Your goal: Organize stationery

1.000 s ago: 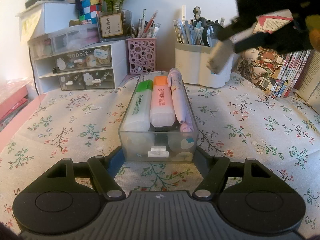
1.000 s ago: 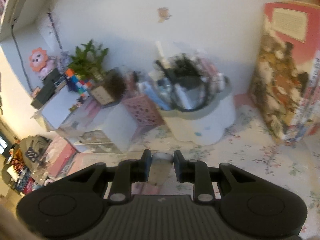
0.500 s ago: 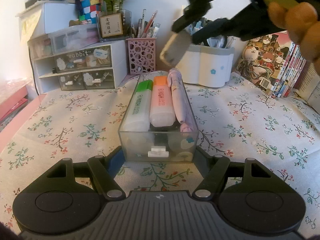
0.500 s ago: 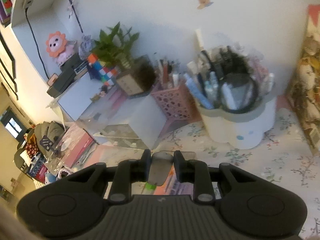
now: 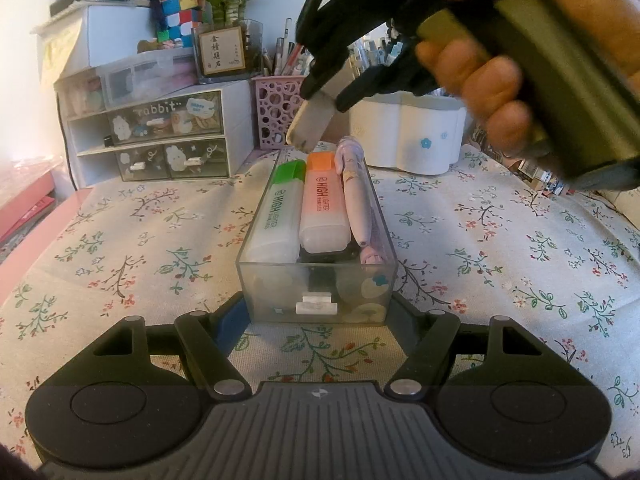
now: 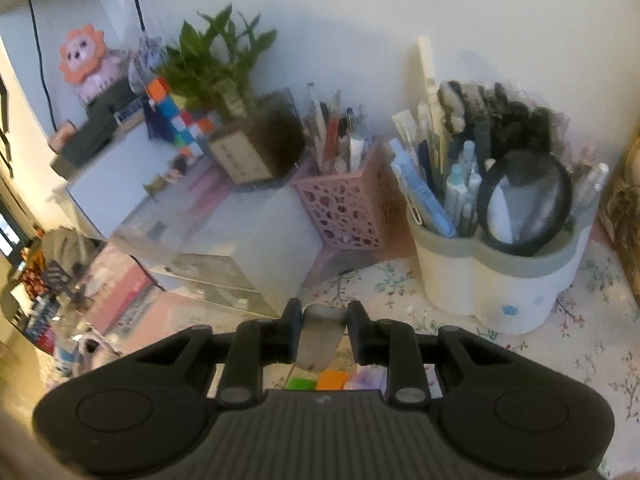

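Two grippers engaged | your left gripper [image 5: 318, 312]: jaws clamp clear drawer [image 5: 316, 280] on worktop [image 5: 500, 248], steadying it | your right gripper [image 5: 322, 98]: jaws pinch grey eraser [image 5: 311, 126] above drawer's far end, positioned for insertion.

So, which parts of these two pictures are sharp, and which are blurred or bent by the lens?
Left wrist view: the clear box and highlighters are sharp, while the hand at upper right is blurred; the floral tablecloth curves toward the edges. Right wrist view: soft all over, with smeared drawers and dark rounded corners.
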